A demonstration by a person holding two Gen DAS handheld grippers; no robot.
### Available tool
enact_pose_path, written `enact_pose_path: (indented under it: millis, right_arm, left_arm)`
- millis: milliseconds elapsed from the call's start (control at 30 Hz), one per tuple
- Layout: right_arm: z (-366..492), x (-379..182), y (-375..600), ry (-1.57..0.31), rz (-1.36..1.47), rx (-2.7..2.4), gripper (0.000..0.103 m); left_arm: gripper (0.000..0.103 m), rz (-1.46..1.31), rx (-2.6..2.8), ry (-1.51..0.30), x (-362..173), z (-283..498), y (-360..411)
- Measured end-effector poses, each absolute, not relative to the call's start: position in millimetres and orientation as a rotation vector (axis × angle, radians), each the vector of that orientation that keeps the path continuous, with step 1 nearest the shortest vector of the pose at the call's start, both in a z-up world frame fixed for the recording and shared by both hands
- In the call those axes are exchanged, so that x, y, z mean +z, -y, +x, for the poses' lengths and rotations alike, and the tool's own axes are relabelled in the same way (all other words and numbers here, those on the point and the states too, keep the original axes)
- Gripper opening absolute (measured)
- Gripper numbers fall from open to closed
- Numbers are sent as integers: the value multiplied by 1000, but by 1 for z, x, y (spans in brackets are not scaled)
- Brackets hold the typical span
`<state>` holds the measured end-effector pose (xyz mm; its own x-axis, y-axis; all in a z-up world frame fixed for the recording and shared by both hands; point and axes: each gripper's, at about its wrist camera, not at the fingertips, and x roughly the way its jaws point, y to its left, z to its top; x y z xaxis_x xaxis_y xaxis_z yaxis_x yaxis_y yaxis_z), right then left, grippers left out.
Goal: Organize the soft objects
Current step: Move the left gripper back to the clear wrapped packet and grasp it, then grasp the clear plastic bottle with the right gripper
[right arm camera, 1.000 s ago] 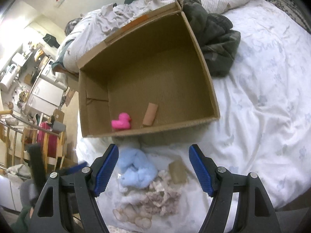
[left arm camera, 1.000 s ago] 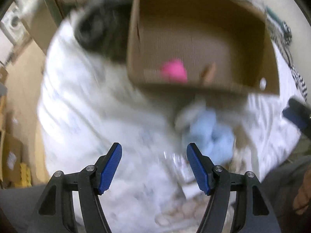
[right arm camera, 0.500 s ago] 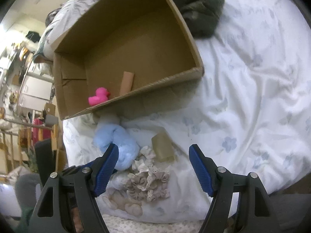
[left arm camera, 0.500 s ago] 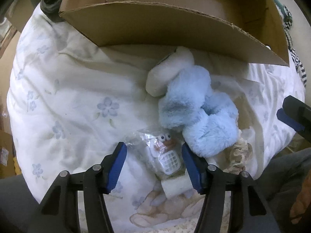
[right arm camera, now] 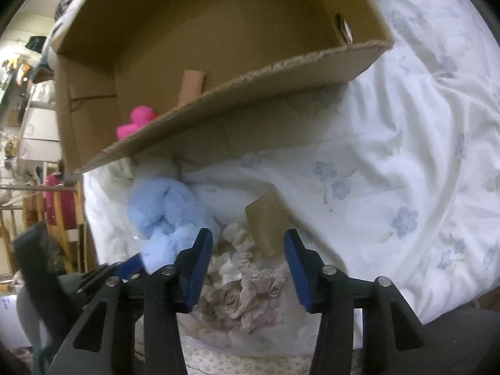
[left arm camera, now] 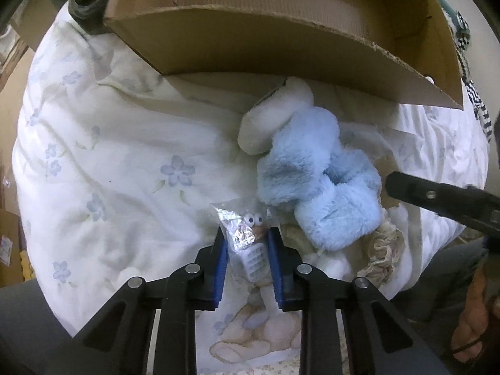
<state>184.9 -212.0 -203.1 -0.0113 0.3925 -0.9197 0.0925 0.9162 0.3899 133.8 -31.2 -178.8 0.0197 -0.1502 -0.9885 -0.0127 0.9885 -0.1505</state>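
Observation:
My left gripper (left arm camera: 247, 243) is shut on a small bagged toy with googly eyes (left arm camera: 250, 234) lying on the white floral duvet (left arm camera: 125, 162). A fluffy blue and white plush (left arm camera: 315, 187) lies just right of it, also in the right wrist view (right arm camera: 165, 215). My right gripper (right arm camera: 247, 259) is open above a beige lace scrunchie (right arm camera: 247, 293), with a tan sponge block (right arm camera: 268, 222) between its fingertips and further out. An open cardboard box (right arm camera: 250, 93) behind holds a pink duck (right arm camera: 137, 122) and a tan roll (right arm camera: 190, 87).
The box's near wall (left arm camera: 281, 50) overhangs the plush. Dark clothing (left arm camera: 87, 9) lies left of the box. The duvet falls off at the near edge; shelving and room clutter (right arm camera: 34, 131) stand to the left beyond the bed.
My left gripper dropped down and closed on the bagged toy. My right gripper moved down and closer to the scrunchie and sponge, its jaws narrower than before.

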Motion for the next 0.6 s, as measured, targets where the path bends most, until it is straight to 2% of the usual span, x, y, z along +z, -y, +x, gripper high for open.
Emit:
enact_pose_path:
  millis: [100,133,167,233,300,333,600]
  right_arm:
    - [187,-208,210,-1583,360,213,49]
    - [188,-210,210,-1584,351,203,45]
    - [188,-211,211,-1588,343,199,40]
    - [189,-214,211,-1595,317,190,17]
    - [188,-213,214,-1589,304,182,14]
    - [188,-211,215,-1582,303,183,9]
    - [179,-183,227,-1497,330,239,9]
  left_arm:
    - [22,-120,-77,-1522,-171,133,25]
    - [22,-120,-63,-1510,-169,133,21]
    - [22,-119,-53,-1502,-167,133,18]
    - [22,-120,-31,-1483,-163,135,13]
    - [22,-124,-16,-1467,-159,136,10]
    - [22,-123,-12,-1459,-157,136,6]
    - [22,-100,0,-1414,-142,131,3]
